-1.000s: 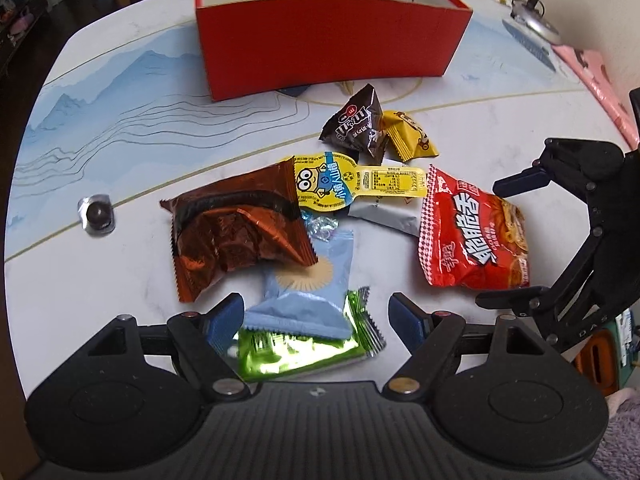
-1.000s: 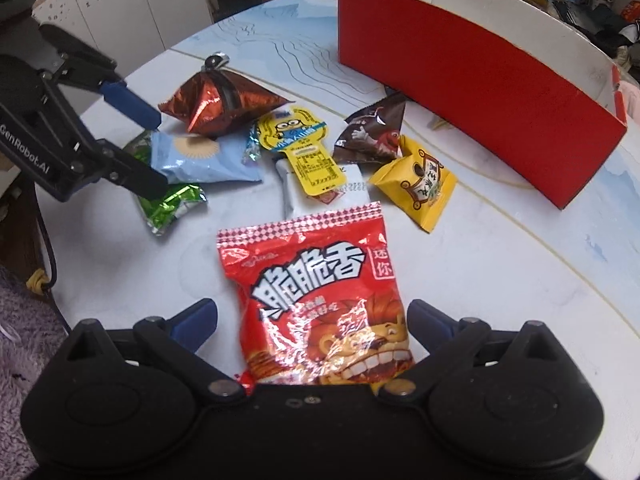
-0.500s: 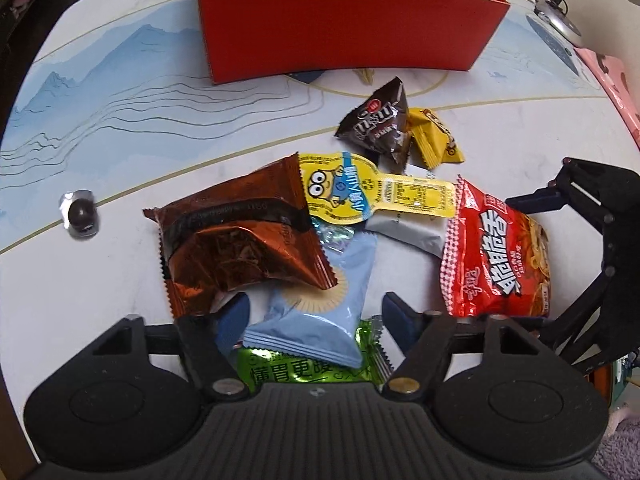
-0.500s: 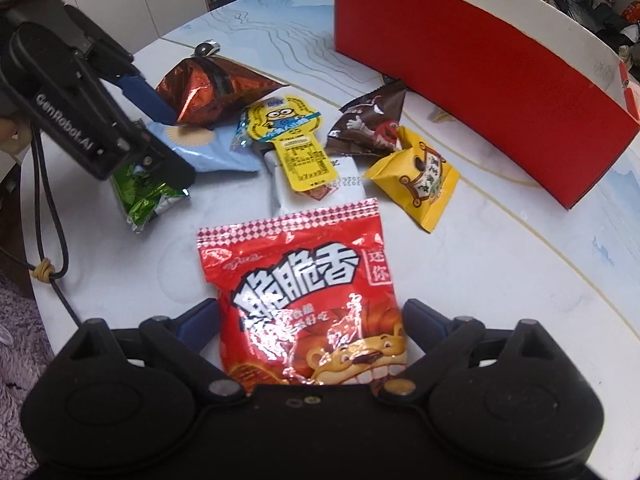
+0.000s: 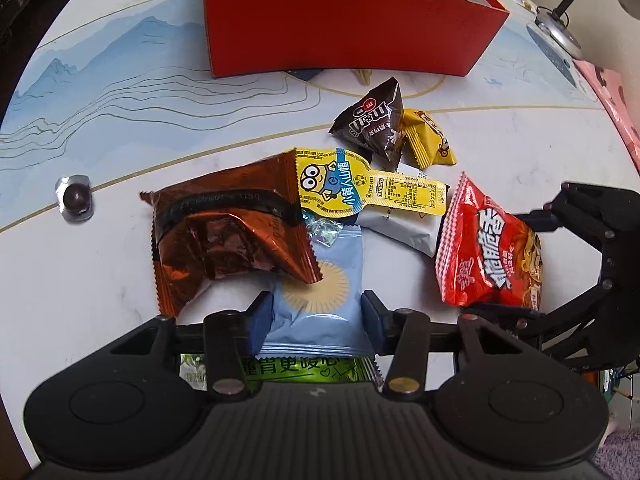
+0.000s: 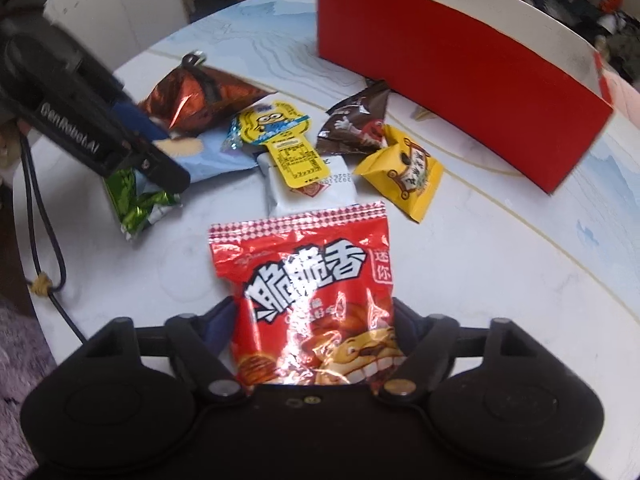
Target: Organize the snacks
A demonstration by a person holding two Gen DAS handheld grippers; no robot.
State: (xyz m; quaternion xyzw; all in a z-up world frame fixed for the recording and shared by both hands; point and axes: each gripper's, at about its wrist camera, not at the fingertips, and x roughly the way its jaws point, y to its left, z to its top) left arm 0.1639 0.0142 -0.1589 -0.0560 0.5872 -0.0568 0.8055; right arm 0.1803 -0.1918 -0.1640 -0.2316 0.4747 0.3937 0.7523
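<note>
Even, soft indoor light falls on the white table (image 5: 100, 280), with faint shadows under the packets. Glare flashes on the red snack bag (image 6: 312, 300) and copper wrapper (image 5: 224, 236). The right wrist view is motion-blurred; both bend strongly at the edges.

A home dining room: a round printed table (image 5: 120, 80), white cabinets (image 6: 132, 8) at ten o'clock, a desk lamp (image 5: 560, 28) at two o'clock.
</note>
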